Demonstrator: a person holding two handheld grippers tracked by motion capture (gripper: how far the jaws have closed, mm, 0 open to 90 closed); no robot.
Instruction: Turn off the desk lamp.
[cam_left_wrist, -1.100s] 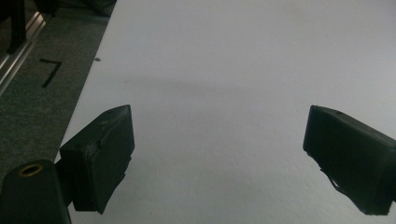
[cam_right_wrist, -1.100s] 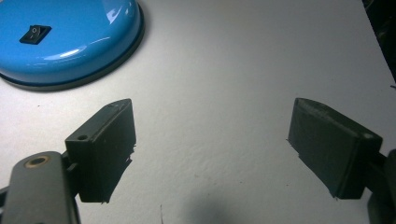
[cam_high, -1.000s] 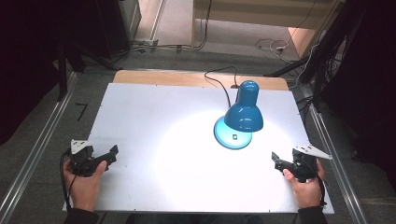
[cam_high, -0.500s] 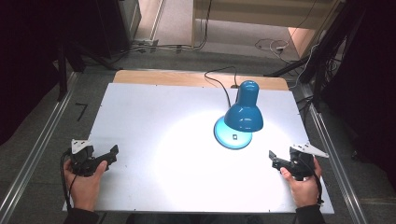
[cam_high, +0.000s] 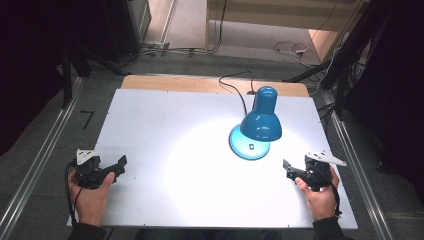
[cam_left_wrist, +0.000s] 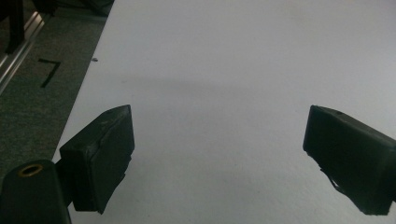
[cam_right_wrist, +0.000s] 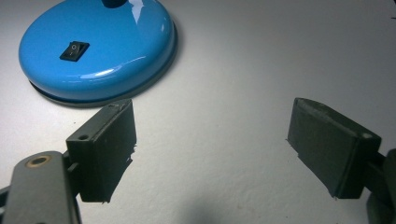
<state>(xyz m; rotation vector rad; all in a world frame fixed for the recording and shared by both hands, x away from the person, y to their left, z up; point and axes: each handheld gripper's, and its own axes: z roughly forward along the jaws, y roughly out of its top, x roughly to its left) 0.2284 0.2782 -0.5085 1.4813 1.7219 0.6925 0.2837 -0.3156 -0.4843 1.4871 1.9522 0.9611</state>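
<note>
Blue desk lamp stands upright on the white table, right of centre toward the far half, switched on and throwing a bright pool of light leftward across the surface. Black cord runs from it off the far edge. Round base carries a small black rocker switch on top, facing the near side. Right gripper rests near the table's front right corner, jaws wide apart and empty, aimed at the base, which lies just beyond its tips but not touching. Left gripper sits near the front left corner, jaws likewise spread with nothing between them, well apart from the lamp. Handling judgement: base looks like glossy painted metal, probably weighted, so stiff and slick; a pinch on its low domed rim could slide off. Neck between base and shade is mostly hidden under the shade, so its thickness is hard to tell, but it seems the better hold. Shade may be warm and may tilt. The switch needs only a light press from one jaw tip.
</note>
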